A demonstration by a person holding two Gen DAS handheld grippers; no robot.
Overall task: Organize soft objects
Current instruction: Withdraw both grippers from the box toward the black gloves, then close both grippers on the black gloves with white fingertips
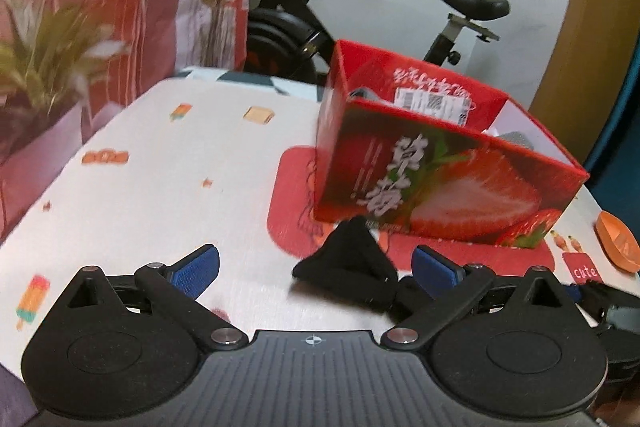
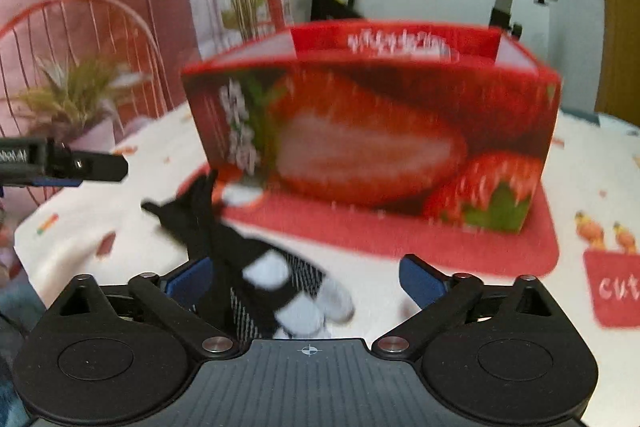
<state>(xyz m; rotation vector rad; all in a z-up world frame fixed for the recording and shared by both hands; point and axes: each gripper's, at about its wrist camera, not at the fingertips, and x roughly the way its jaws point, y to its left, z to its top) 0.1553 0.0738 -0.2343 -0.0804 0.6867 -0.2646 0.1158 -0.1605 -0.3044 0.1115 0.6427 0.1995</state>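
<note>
A black sock (image 1: 352, 269) lies crumpled on the tablecloth, between the blue pads of my open left gripper (image 1: 316, 273) and touching neither. In the right wrist view the same sock (image 2: 256, 267) shows black with white patches and lies between the pads of my open right gripper (image 2: 306, 281), near its left pad. A red strawberry box (image 1: 436, 163) stands open-topped on a red mat (image 1: 288, 211) just beyond the sock; it also shows in the right wrist view (image 2: 376, 131). Some items lie inside the box. The left gripper's finger (image 2: 80, 163) shows at the left of the right wrist view.
An orange dish (image 1: 618, 241) sits at the table's right edge. A potted plant (image 1: 44, 67) and an orange wire chair (image 2: 80, 55) stand at the left. An exercise bike (image 1: 320, 11) stands behind the table. The white printed tablecloth (image 1: 160, 167) stretches left of the box.
</note>
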